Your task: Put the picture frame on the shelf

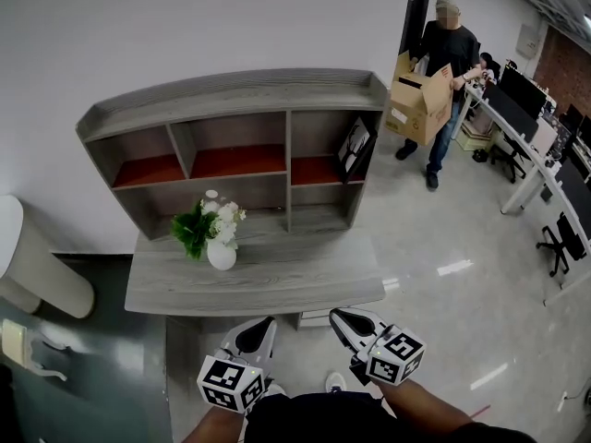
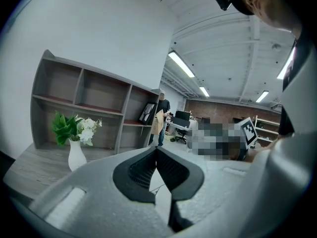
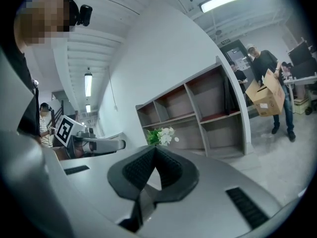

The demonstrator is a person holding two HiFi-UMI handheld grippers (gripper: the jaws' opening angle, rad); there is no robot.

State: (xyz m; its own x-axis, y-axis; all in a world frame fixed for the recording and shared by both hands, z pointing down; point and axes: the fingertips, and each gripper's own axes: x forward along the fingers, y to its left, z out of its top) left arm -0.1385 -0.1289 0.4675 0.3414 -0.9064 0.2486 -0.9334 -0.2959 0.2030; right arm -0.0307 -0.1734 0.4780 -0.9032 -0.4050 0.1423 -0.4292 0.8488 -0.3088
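The black picture frame (image 1: 354, 146) leans inside the upper right compartment of the grey wooden shelf (image 1: 231, 100), which stands on a grey table (image 1: 277, 289). It also shows in the left gripper view, frame (image 2: 146, 113), and as a dark slab in the right gripper view, frame (image 3: 229, 98). My left gripper (image 1: 269, 322) and right gripper (image 1: 333, 314) hover side by side just off the table's front edge, well short of the shelf. Both are shut with nothing between the jaws, as seen at the left gripper (image 2: 156, 148) and right gripper (image 3: 155, 148).
A white vase of flowers (image 1: 220, 240) stands on the table in front of the shelf's lower left bay. A person carrying a cardboard box (image 1: 420, 104) stands at the back right. Desks with monitors and office chairs (image 1: 563, 238) line the right side.
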